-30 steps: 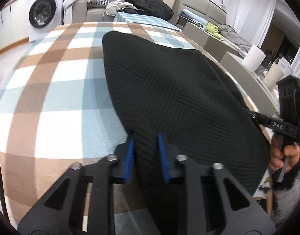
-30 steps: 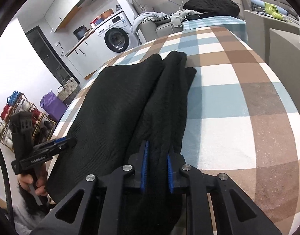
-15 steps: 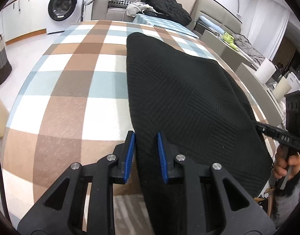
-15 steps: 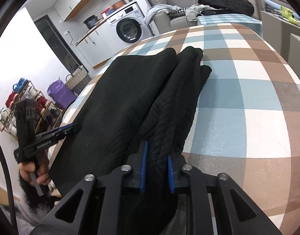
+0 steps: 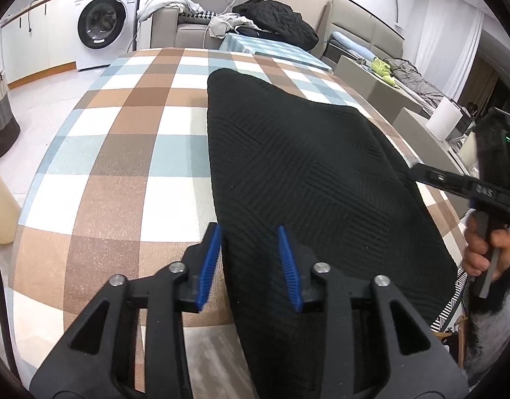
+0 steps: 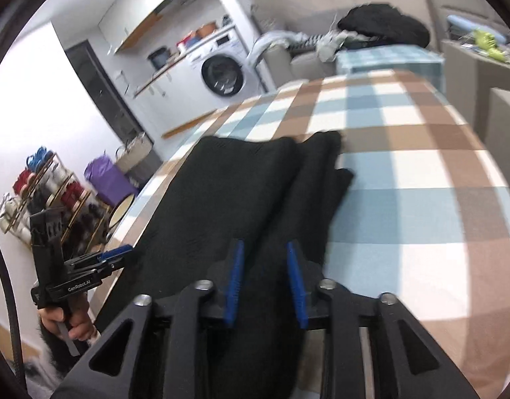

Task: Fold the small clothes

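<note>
A black knit garment (image 5: 308,173) lies lengthwise on the checked tablecloth (image 5: 122,153), its right side folded into a thick ridge (image 6: 318,179). My left gripper (image 5: 249,232) is over the garment's near left edge. Its jaws are opening, and the cloth edge lies loose between the blue pads (image 5: 211,259). My right gripper (image 6: 264,246) is at the near end of the folded ridge. Its jaws are opening too, with the dark cloth between them and no pinch showing. Each gripper also shows in the other's view, held in a hand: the right gripper (image 5: 421,170) and the left gripper (image 6: 117,253).
A washing machine (image 5: 100,28) and a sofa with a black coat (image 5: 271,20) stand beyond the table's far end. A shoe rack (image 6: 39,196) and a purple bag (image 6: 105,183) are on the floor to the left. Grey cabinets (image 5: 388,99) line the right side.
Both pairs of jaws have widened and let go of the cloth that they pinched. Both hands have drifted back along the table, so more of the garment and the room shows.
</note>
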Demonstrator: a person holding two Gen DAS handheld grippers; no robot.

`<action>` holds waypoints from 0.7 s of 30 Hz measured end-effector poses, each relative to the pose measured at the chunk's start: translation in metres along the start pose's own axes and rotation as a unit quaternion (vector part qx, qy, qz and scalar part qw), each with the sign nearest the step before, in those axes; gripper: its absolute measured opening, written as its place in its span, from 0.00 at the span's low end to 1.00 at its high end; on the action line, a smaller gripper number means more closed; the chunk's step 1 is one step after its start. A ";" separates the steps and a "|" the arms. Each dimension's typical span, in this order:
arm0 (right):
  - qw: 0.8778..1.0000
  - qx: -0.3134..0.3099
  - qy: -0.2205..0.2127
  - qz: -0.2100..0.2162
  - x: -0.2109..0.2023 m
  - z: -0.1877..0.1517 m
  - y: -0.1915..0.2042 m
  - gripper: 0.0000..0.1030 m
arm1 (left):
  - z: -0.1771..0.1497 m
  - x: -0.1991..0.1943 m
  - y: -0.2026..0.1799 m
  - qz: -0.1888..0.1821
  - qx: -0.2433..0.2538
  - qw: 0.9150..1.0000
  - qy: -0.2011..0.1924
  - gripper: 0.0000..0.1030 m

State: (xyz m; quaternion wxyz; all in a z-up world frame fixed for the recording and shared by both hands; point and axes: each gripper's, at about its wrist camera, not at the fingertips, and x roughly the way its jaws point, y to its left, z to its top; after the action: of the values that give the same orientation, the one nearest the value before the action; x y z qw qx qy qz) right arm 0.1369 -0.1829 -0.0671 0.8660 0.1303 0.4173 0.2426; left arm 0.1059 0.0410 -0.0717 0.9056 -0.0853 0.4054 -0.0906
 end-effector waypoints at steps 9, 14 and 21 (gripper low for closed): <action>0.999 -0.011 -0.039 0.013 0.024 0.028 0.011 0.10 | 0.000 -0.012 -0.008 -0.013 0.009 1.000 -0.011 0.42; 0.998 -0.012 0.002 -0.061 0.046 0.028 0.006 0.10 | -0.004 -0.009 -0.014 -0.007 0.021 1.000 -0.004 0.44; 0.999 0.038 0.024 0.005 0.020 -0.005 -0.002 0.29 | -0.015 -0.015 -0.021 -0.019 0.030 0.999 0.003 0.45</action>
State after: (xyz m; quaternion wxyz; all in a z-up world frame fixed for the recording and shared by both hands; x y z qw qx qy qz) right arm 0.1437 -0.1739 -0.0840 0.8491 0.1595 0.4461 0.2338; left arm 0.0829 0.0230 -0.0665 0.9048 -0.0657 0.4033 -0.1197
